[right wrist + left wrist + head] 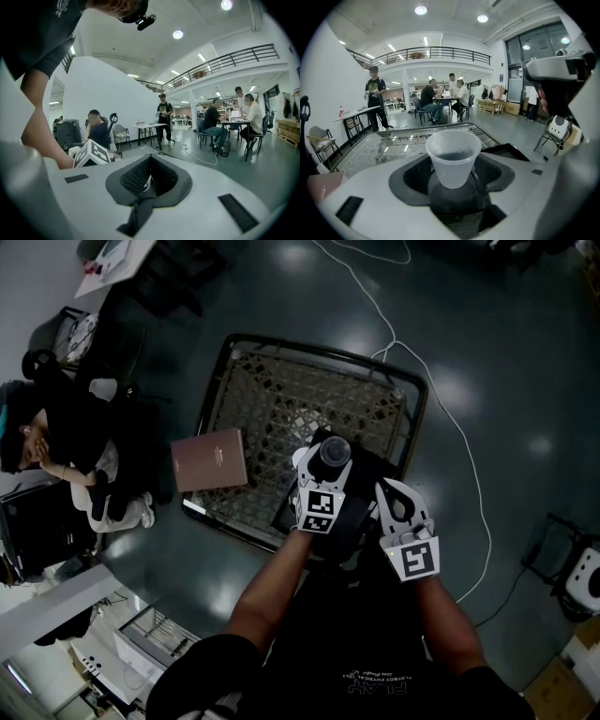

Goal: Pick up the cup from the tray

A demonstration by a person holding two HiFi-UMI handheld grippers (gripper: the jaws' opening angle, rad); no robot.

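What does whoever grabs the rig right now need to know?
Left gripper: shut on the translucent plastic cup, which is upright, over the black tray on the wire-mesh table.
Right gripper: shut, empty, held beside the left one.
Done: cup gripped. Can't tell whether it is clear of the tray.
Left: lift it clear, keeping it upright.

Bare mesh across the table's (281,390) far half leaves open passage — a brown book (209,459) overhangs the left edge, a black tray (375,470) fills the near edge's right end.
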